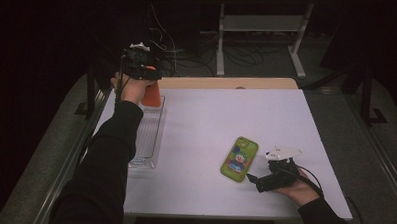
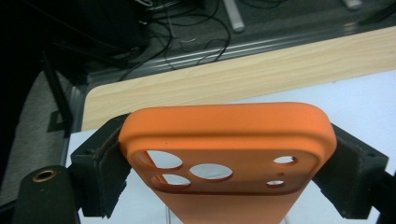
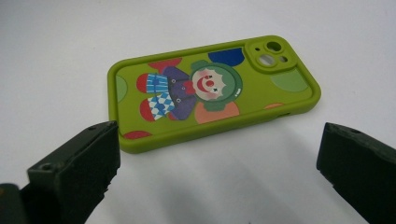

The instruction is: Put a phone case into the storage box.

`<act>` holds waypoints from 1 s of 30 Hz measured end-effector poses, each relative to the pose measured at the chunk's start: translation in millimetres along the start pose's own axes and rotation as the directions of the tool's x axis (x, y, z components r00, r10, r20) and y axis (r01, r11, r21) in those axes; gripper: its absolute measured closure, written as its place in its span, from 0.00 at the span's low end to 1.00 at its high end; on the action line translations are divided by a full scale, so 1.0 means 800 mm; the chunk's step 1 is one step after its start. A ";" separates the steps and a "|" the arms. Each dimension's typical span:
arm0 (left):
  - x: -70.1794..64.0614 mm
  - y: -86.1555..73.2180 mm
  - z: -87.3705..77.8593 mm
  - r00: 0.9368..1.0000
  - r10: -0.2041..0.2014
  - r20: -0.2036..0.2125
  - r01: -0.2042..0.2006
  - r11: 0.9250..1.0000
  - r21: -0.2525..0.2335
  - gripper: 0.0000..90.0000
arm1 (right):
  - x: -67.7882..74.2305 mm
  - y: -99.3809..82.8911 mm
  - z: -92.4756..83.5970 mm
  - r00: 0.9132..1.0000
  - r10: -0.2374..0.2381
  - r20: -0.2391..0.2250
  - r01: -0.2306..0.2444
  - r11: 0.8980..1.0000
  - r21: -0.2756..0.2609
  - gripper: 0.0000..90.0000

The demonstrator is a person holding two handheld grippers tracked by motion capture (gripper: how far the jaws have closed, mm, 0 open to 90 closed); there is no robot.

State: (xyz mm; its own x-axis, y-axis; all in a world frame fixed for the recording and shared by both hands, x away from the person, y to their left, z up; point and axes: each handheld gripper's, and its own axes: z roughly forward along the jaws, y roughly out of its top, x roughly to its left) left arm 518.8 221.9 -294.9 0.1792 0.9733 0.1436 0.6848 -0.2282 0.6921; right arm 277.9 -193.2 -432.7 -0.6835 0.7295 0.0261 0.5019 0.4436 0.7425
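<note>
A clear tray lies along the left edge of the white tabletop; a bare wooden strip runs along its far edge; cables sprawl on the floor beyond.

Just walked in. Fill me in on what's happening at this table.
A person works at a white table with a gripper in each hand. The left gripper is shut on an orange phone case, held up over the far end of a clear tray at the table's left edge. The right gripper is open, low near the table, jaws pointed at a green clown-print phone case lying flat, not touching it.
</note>
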 end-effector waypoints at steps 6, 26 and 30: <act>-0.004 -0.005 0.016 1.000 -0.011 -0.029 0.011 1.000 0.011 0.15 | 0.000 0.000 0.000 1.000 0.012 -0.002 -0.012 1.000 -0.010 0.00; -0.010 -0.028 0.055 0.998 -0.019 -0.060 0.023 0.998 0.061 0.14 | -0.004 0.000 -0.001 1.000 0.003 -0.004 -0.003 1.000 -0.009 0.00; -0.013 -0.028 0.057 0.997 -0.005 -0.074 0.010 0.998 0.056 0.13 | -0.004 0.000 -0.001 1.000 0.005 -0.006 -0.005 1.000 -0.010 0.00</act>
State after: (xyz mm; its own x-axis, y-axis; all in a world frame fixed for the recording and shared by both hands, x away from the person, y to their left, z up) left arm 533.6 216.1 -344.2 0.1228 0.9737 0.1918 0.7249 -0.2200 0.6528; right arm 279.3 -196.0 -432.5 -0.6841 0.7287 0.0333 0.4997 0.4349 0.7491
